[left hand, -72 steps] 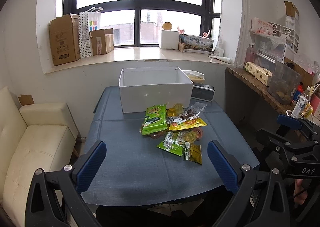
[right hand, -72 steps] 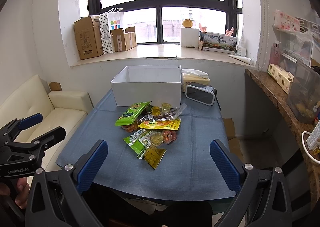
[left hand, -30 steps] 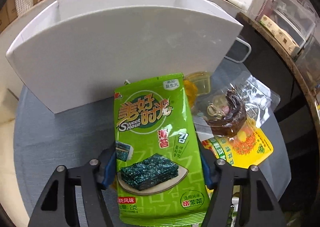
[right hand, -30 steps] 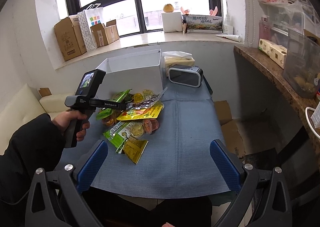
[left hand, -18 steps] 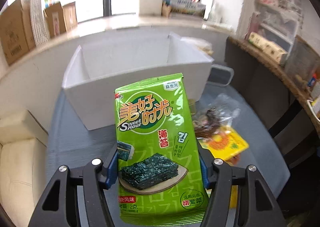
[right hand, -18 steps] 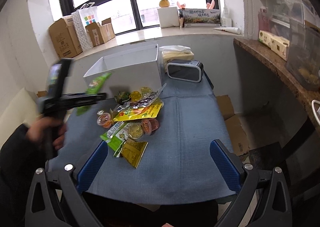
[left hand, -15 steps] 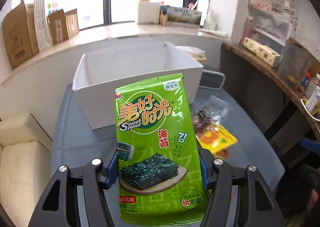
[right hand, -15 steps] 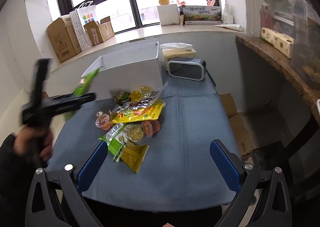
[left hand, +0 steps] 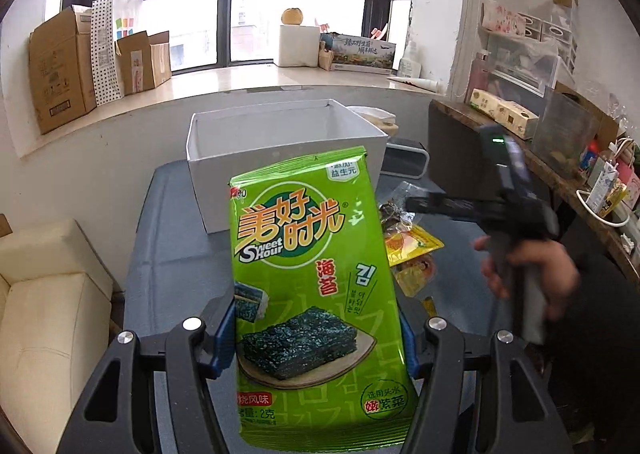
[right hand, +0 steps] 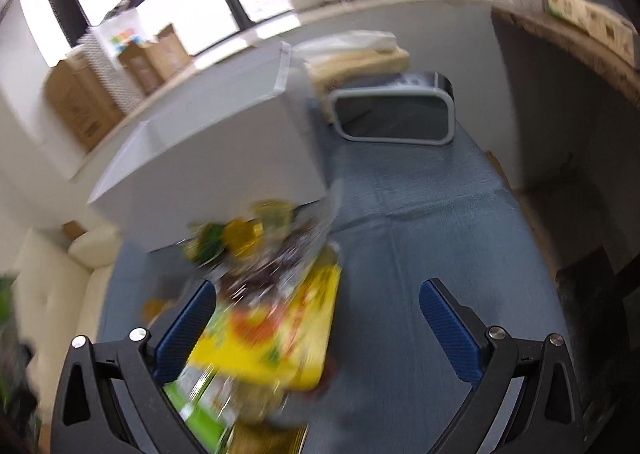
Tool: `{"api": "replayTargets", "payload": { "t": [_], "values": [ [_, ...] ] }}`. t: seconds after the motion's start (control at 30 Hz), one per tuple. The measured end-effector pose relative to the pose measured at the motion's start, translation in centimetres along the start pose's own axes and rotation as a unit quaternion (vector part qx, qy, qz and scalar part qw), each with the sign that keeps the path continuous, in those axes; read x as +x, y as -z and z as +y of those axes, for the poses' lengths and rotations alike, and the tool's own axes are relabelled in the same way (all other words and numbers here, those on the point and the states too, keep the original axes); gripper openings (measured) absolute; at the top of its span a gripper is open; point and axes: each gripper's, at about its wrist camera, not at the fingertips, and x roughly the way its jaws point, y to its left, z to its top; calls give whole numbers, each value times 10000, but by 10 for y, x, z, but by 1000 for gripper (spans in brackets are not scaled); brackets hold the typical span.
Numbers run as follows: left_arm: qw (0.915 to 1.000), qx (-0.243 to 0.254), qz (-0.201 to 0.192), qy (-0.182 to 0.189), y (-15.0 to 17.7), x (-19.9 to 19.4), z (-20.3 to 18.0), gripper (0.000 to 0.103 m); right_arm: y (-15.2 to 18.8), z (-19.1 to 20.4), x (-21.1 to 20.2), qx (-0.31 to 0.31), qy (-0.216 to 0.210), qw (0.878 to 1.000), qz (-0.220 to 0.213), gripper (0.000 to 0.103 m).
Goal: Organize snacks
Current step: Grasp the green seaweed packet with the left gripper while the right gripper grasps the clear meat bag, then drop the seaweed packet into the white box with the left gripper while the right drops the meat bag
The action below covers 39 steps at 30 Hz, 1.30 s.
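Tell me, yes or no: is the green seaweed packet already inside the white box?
No. The green seaweed packet is clamped in the left gripper, held in front of the white box.

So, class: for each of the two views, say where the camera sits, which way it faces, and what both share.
Left wrist: on the left gripper, facing the window; jaws shut on the seaweed packet; the right hand shows.
Right wrist: on the right gripper, tilted down at the blurred snack pile; its jaws are closing, gripping nothing yet.
Shared: white box, blue tablecloth.
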Motion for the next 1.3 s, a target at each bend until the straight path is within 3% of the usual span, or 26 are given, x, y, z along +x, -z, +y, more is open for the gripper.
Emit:
{"api": "replayTargets", "payload": {
  "t": [0.07,0.17,0.3,0.6,0.8,1.07,1.3],
  "values": [
    [10000,15,-6,-20,2,-2,-1,68,-4,-2,17,58,36,9999,151,70],
    [10000,12,18,-18,3,-2,-1,68,-10,1,30,9,-239,9995,184,58],
    [10000,20,21,22,2,0,-2,68,-13,10,30,-117,-512,9984,196,9],
    [9999,134,-5,31,1,5,-8,68,-10,25,-20,-465,-610,9958,-497,3],
    [9997,173,-128,-70,-17,6,-7,68,-16,55,-72,-1234,-391,9874,-911,1],
    [9988,149,-387,-244,-74,12,9,68,-50,87,-112,-1800,-337,9741,-1323,0],
    [9985,102,-329,-431,-146,58,37,68,-109,125,-119,-2167,-261,9620,-1639,0]
  ]
}}
